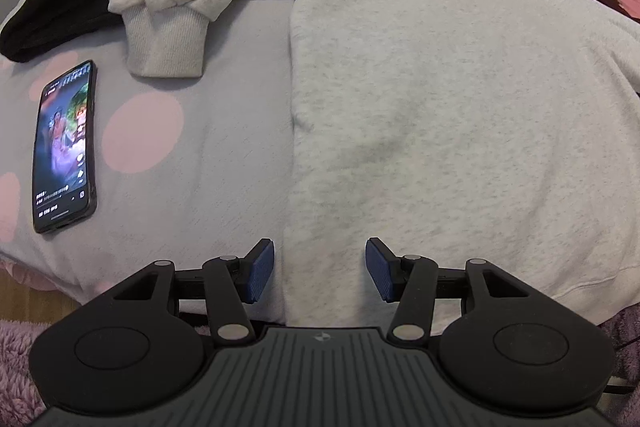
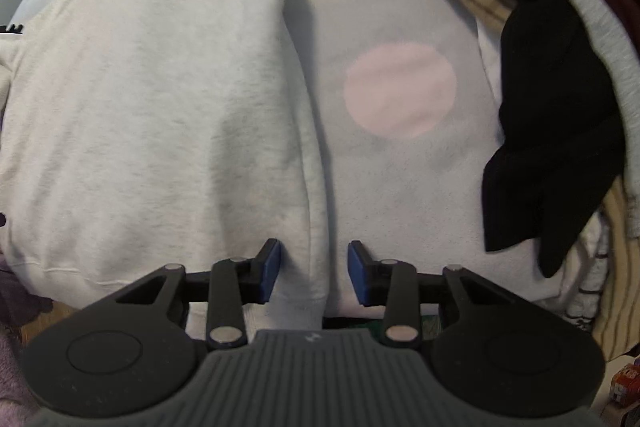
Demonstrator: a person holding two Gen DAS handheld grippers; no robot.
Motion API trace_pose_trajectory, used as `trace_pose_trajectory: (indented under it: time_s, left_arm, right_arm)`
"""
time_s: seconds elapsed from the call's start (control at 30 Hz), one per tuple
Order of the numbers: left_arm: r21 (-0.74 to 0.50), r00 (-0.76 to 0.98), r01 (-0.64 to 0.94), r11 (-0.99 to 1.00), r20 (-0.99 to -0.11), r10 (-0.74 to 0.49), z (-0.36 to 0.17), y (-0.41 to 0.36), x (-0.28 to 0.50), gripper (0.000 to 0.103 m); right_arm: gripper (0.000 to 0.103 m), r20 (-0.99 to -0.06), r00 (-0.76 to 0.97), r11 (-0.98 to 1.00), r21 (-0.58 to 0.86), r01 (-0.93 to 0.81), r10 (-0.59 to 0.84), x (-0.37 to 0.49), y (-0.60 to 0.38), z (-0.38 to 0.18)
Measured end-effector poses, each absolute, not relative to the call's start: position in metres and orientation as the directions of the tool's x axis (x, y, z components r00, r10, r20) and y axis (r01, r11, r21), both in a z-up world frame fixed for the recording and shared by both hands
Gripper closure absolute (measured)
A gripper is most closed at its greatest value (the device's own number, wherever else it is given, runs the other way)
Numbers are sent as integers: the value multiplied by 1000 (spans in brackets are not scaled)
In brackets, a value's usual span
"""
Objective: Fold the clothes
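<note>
I am working in a bedroom at home, leaning over a bed whose grey bedspread [image 1: 240,131] is showing large pink dots. A phone [image 1: 64,147] is lying on it with its screen glowing, and loose clothes [image 2: 560,107] are piling up beside it.

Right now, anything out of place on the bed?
Yes: a phone lies screen lit on the bedspread, left of the grey sweatshirt, odd in a folding area. The sweatshirt's sleeve is bunched up near its top, not laid flat.
</note>
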State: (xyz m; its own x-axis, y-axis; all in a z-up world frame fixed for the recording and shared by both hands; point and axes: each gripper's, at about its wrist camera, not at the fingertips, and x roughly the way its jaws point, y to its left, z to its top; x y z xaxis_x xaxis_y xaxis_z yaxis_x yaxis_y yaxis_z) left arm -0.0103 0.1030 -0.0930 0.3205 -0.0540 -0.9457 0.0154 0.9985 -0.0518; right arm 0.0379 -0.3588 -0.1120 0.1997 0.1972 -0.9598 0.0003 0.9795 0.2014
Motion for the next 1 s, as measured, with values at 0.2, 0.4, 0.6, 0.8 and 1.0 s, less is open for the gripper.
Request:
trace_pose_trajectory:
  time_s: [0.2, 0.4, 0.6, 0.8, 1.0]
  left_arm:
    - [-48, 278, 35, 998, -959, -56, -105, 98, -12, 53]
    - [-84, 276, 60, 995, -956, -97, -98, 100, -13, 98]
    - [-131, 291, 119, 984, -943, -161, -58, 109, -16, 101]
    - [-143, 316, 184, 973, -928, -196, -6, 126, -25, 101]
    - [-156, 218, 167, 974, -957, -190, -26, 127, -20, 101]
  right_arm:
    - [87, -954, 193, 973, 228, -33, 230, 33, -351, -111]
    - [96, -953, 203, 974, 225, -28, 226, 27, -350, -101]
    - [97, -950, 177, 965, 243, -98, 257, 26, -341, -63]
    - [98, -954, 128, 940, 232, -251, 270, 20, -320, -10]
    - [98, -979, 44, 949, 181, -259, 199, 13, -324, -40]
